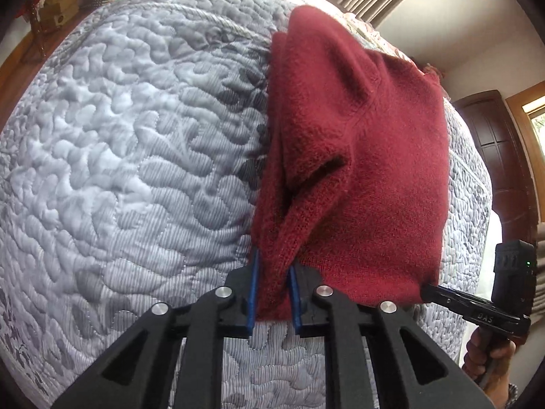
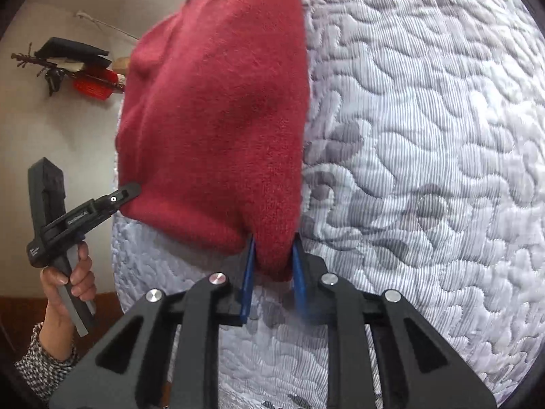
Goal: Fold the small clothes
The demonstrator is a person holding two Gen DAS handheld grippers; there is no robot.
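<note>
The bed (image 1: pixel 119 143) fills both views, its grey quilted cover running from 9 to 3 o'clock. On it lies the red sweater (image 1: pixel 357 156), the task's garment, at 1 o'clock in my left wrist view and at 11 o'clock in my right wrist view, its near edge lifted off the quilt.

My left gripper (image 1: pixel 274 293) pinches one near corner of the sweater between its blue pads (image 1: pixel 253 289). My right gripper (image 2: pixel 272 272) pinches the opposite near corner in the same way.

Only the left wrist view shows a dark wooden door (image 1: pixel 500 156) at 3 o'clock and my right hand (image 1: pixel 487 358) at 4 o'clock, wrapped round its handle. Only the right wrist view shows my left hand (image 2: pixel 68 289) at 8 o'clock, fingers curled on the handle, patterned sleeve (image 2: pixel 44 364) below, and wall clutter at 10 o'clock.
</note>
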